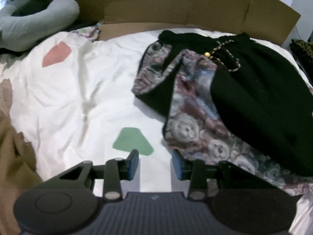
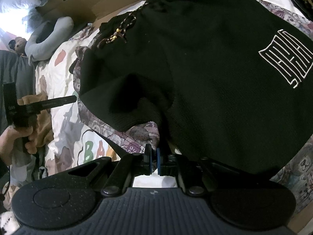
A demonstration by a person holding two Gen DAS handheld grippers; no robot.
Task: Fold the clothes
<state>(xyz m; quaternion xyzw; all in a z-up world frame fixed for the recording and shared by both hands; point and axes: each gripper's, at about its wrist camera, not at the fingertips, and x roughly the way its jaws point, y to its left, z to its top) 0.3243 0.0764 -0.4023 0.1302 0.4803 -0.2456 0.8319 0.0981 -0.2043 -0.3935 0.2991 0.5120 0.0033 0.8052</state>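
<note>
black hoodie [image 2: 195, 68] with teddy-bear print lining [image 1: 197, 121] lies on the bed, on a white sheet [image 1: 78, 78] with coloured patches, well right of centre in the left wrist view. left tool [image 1: 155, 164] spread, nothing between its blue pads, hovering over bare sheet just beside the garment's lower edge and a green patch [image 1: 133, 141]. right tool [image 2: 154, 161] pressed together, pinching the hoodie's hem where lining shows. white maze-like logo [image 2: 287, 58] on the black fabric, braided drawstring [image 2: 121, 31] near top. cardboard [image 1: 176, 9] behind, grey pillow [image 1: 35, 23] at far left
</note>
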